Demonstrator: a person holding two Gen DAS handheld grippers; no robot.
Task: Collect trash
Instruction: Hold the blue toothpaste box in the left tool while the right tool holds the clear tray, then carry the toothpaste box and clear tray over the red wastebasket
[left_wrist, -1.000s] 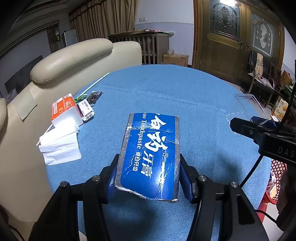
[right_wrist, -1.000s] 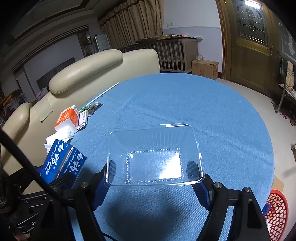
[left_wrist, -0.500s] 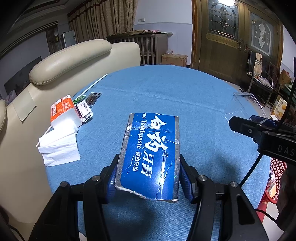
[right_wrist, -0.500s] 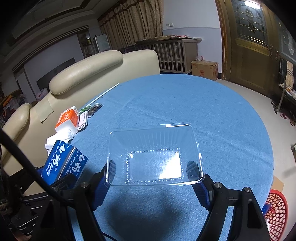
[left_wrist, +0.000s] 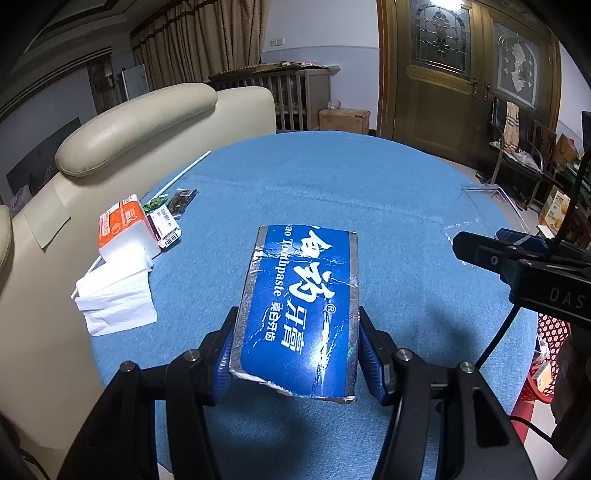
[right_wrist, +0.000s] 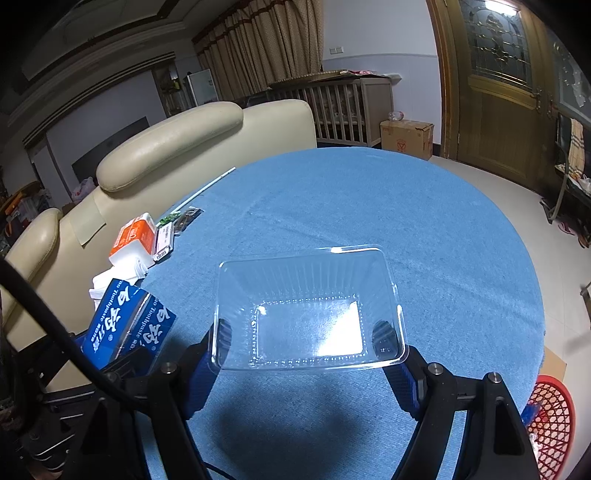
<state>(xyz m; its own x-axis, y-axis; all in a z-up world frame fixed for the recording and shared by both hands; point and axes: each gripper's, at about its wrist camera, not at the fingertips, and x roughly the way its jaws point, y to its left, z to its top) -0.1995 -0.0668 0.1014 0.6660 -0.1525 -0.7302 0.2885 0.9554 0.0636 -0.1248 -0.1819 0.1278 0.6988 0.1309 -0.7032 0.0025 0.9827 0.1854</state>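
My left gripper (left_wrist: 297, 347) is shut on a blue toothpaste box (left_wrist: 301, 306) and holds it above the blue round table (left_wrist: 332, 184). The box also shows in the right wrist view (right_wrist: 125, 325) at the lower left. My right gripper (right_wrist: 301, 343) is shut on a clear plastic tray (right_wrist: 308, 310), held above the table (right_wrist: 369, 206). The right gripper's arm and the tray's edge (left_wrist: 487, 206) show at the right of the left wrist view. A red mesh bin (right_wrist: 550, 413) stands on the floor by the table's right edge; it also shows in the left wrist view (left_wrist: 550, 354).
At the table's left edge lie an orange-and-white tissue pack (left_wrist: 123, 229), a loose white tissue (left_wrist: 114, 299), a small labelled packet (left_wrist: 166, 225), dark wrappers (left_wrist: 181, 199) and a white stick (left_wrist: 184, 173). A cream sofa (left_wrist: 140, 122) stands behind the table.
Both grippers have drawn back slightly from the table with their loads still held. Nothing on the table has moved.
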